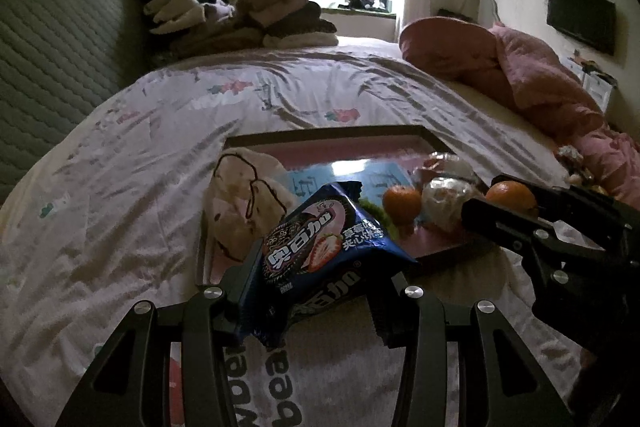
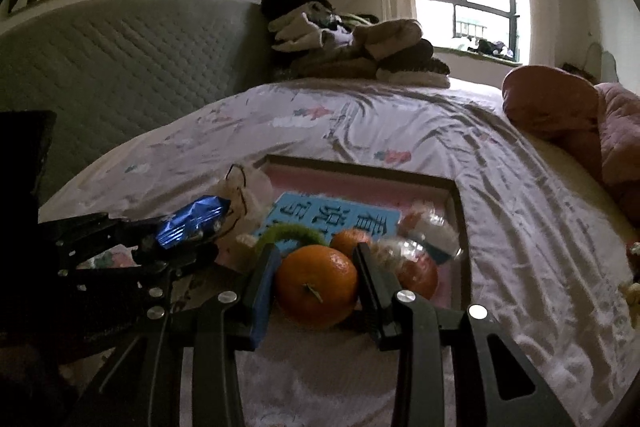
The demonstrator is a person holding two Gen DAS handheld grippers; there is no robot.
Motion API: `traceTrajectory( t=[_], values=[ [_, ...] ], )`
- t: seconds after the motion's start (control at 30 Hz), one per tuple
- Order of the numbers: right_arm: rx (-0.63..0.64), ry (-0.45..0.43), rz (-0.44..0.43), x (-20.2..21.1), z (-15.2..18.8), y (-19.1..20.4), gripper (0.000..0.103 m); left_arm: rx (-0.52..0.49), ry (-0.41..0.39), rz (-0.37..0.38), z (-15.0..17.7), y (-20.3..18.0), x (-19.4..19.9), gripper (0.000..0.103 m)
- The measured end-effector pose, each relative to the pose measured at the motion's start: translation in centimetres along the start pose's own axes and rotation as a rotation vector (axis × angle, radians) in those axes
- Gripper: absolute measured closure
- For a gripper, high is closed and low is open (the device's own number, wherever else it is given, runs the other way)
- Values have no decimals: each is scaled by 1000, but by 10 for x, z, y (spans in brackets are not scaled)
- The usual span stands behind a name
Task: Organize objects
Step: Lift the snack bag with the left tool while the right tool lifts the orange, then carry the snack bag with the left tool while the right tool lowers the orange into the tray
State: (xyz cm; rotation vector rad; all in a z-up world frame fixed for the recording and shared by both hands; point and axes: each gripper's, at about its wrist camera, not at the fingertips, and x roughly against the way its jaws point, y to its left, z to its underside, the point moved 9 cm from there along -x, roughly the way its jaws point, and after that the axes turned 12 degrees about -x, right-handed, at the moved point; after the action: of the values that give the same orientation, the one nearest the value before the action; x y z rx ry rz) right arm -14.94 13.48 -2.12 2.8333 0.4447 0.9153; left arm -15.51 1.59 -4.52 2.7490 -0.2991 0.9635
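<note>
My left gripper [image 1: 316,291] is shut on a blue snack packet [image 1: 320,247] with a strawberry picture, held above the near edge of a dark-framed pink tray [image 1: 340,135] on the bed. My right gripper [image 2: 316,271] is shut on an orange [image 2: 316,285] at the tray's near right side; it also shows in the left wrist view [image 1: 512,197]. In the tray lie a second orange [image 1: 402,203], a clear plastic bag [image 1: 448,199] of items, a blue card [image 2: 340,217], a green fuzzy piece [image 2: 292,233] and a cream plush toy [image 1: 244,199].
The tray sits on a floral bedsheet [image 1: 160,155]. A pile of folded clothes [image 1: 236,15] lies at the far end by the grey padded headboard [image 1: 52,67]. A pink quilt [image 1: 532,75] is bunched along the right side. A window is behind.
</note>
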Motion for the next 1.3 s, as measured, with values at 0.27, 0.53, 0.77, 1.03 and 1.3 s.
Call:
traceTrajectory(
  t=[0.27, 0.53, 0.77, 1.03, 1.3],
  values=[
    [12, -33, 29, -4, -10, -2, 65, 14, -16, -25, -9, 7, 0, 56],
    [1, -53, 40, -11, -18, -6, 65, 33, -20, -43, -16, 21, -7, 56],
    [5, -57, 68, -26, -25, -10, 65, 45, -33, -101, -22, 48, -13, 56],
    [3, -26, 73, -43, -23, -14, 65, 71, 18, -125, -16, 67, -35, 56],
    [12, 11, 72, -56, -12, -11, 65, 47, 62, -113, -6, 58, -54, 56]
  ],
)
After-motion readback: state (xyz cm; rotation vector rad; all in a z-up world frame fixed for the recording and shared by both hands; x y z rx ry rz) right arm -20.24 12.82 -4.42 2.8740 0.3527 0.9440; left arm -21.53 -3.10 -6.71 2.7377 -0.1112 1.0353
